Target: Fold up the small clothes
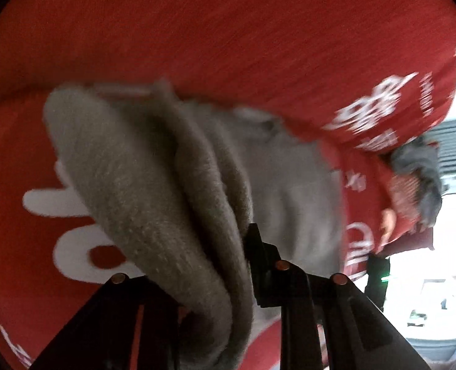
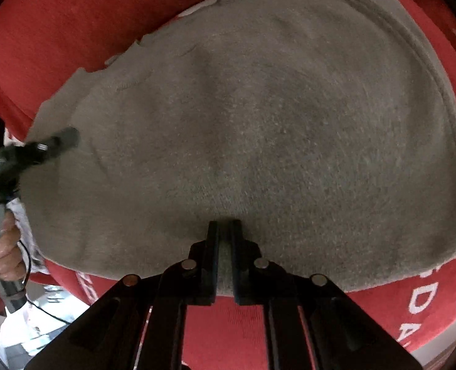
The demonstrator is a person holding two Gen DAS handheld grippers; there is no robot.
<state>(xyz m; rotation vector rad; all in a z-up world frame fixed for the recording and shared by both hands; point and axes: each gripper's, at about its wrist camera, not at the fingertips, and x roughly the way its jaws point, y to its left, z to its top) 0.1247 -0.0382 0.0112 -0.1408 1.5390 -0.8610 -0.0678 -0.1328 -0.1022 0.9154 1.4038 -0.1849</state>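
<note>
A small grey knit garment [image 2: 258,138] lies spread on a red cloth with white lettering [image 2: 74,15]. My right gripper [image 2: 225,231] is shut on the garment's near edge, with grey cloth pinched between its black fingers. In the left wrist view the same grey garment [image 1: 166,185] hangs in thick folds from my left gripper [image 1: 243,240], which is shut on it; only the right finger tip shows, the left one is hidden under the cloth. The left gripper also shows in the right wrist view [image 2: 58,141], at the garment's left edge, held by a hand.
The red cloth [image 1: 228,30] covers the whole work surface. Its right edge drops off to a bright floor and slatted panel [image 1: 453,148]. A person's hand and a dark grey cloth [image 1: 419,166] show at the right. A cable [image 2: 43,305] trails below the left hand.
</note>
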